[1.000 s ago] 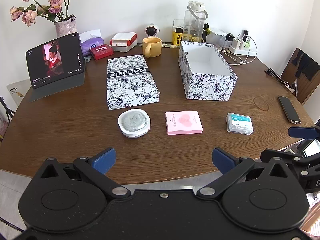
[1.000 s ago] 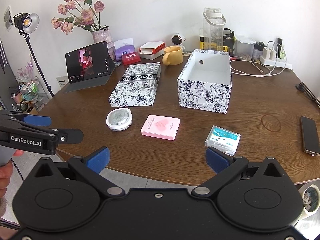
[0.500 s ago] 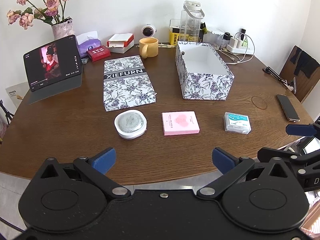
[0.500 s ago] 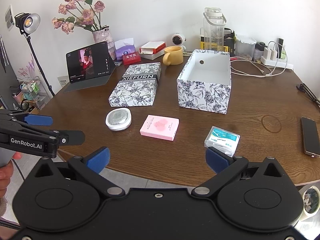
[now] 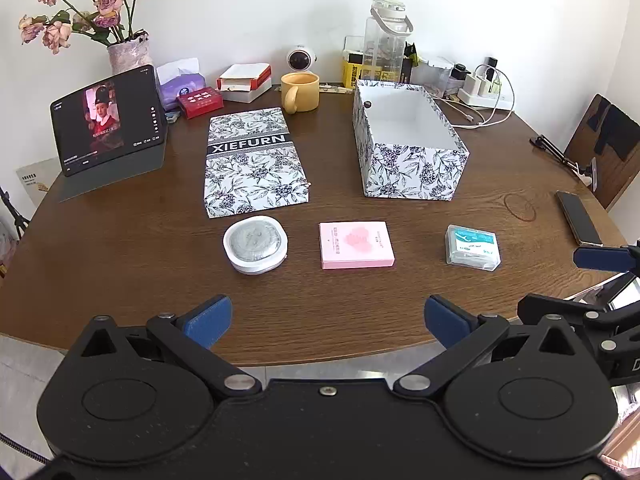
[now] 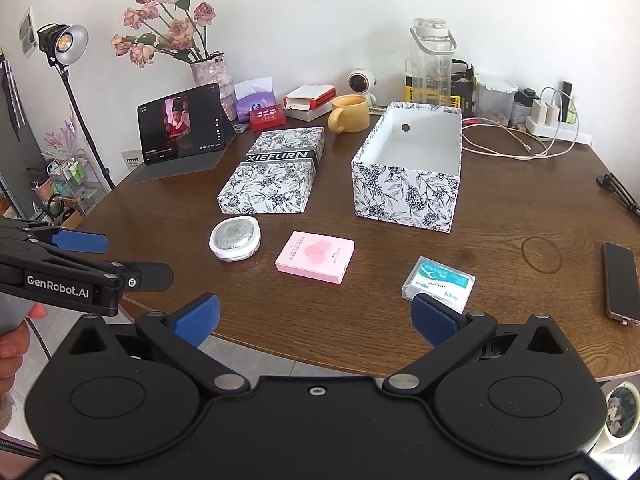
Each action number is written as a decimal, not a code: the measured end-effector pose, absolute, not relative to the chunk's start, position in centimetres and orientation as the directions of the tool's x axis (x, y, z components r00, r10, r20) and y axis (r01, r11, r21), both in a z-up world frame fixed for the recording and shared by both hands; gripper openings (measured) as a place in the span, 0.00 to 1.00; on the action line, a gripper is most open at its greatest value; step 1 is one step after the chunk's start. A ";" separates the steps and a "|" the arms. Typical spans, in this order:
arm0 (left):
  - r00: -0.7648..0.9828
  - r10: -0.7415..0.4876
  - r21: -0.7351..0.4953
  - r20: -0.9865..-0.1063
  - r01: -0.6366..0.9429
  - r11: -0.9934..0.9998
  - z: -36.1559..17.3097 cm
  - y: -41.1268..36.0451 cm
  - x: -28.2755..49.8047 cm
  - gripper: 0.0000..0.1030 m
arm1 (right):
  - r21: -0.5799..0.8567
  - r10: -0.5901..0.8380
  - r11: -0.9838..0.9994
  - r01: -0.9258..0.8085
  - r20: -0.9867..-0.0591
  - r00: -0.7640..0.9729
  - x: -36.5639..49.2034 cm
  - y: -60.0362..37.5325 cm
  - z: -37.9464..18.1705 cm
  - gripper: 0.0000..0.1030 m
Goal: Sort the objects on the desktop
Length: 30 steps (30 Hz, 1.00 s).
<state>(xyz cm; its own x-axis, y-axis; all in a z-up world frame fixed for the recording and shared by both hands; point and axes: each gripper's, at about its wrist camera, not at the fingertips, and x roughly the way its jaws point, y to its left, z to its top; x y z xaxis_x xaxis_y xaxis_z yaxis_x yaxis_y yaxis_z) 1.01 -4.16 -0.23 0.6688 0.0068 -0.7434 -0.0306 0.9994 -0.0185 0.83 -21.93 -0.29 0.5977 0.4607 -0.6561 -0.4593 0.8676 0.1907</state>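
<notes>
Wood table (image 5: pixel 120 264) | pink box (image 5: pixel 356 245) flat, unopened | both grippers (image 5: pixel 326 316) (image 6: pixel 314 318) wide, nothing held

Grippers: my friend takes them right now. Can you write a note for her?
Left gripper: open, holds nothing, hovers at the table's near edge.
Right gripper: open, holds nothing, hovers near the clear case.
On the table, in a row: round tin, pink box, clear case.
Behind them: open floral box, nothing visible inside; its lid lies flat to the left.
Done: nothing sorted yet.
Left: probably put all three into the box, then fit the lid.
</notes>
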 end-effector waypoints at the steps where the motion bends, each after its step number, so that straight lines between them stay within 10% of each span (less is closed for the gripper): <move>1: 0.669 0.008 -0.019 -0.743 -0.033 0.999 -0.2 -4.3 1.0 1.00 | 0.190 0.463 0.866 -0.463 -0.656 0.596 0.9 -22.1 -0.3 1.00; 30: 0.645 0.056 0.000 -0.762 -0.087 0.996 -1.2 -4.1 5.6 1.00 | 0.185 0.511 0.822 -0.538 -0.656 0.555 5.4 -22.9 -1.0 1.00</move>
